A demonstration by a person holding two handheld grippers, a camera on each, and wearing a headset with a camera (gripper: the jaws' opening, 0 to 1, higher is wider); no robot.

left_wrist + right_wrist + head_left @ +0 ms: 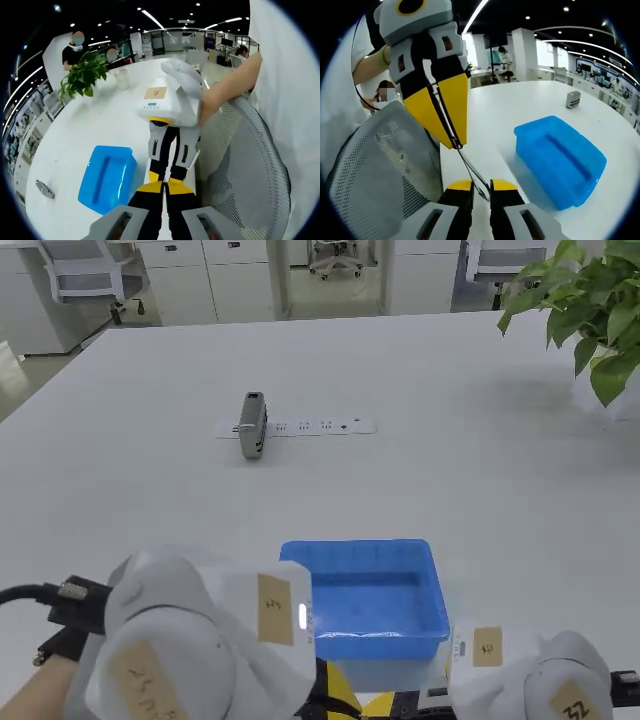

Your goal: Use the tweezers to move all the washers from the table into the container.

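Observation:
The thin metal tweezers (451, 131) run between my two grippers, close to the near table edge. My left gripper (456, 145), with yellow-tipped jaws, is shut on the upper part of them. My right gripper (481, 192) has its jaws drawn in on the tweezers' lower end. In the left gripper view the right gripper (166, 175) meets my left gripper (165, 189) tip to tip. The blue container (380, 640) stands on the white table just beyond both grippers and looks empty; it also shows in the gripper views (107, 177) (535, 160). In the head view the left gripper (335, 688) and right gripper (400, 702) sit at the bottom.
A white power strip (310, 427) with a grey adapter (252, 424) plugged into it lies mid-table. A green plant (590, 310) stands at the far right. A mesh office chair (385, 160) is right behind the grippers. People stand far off in the room.

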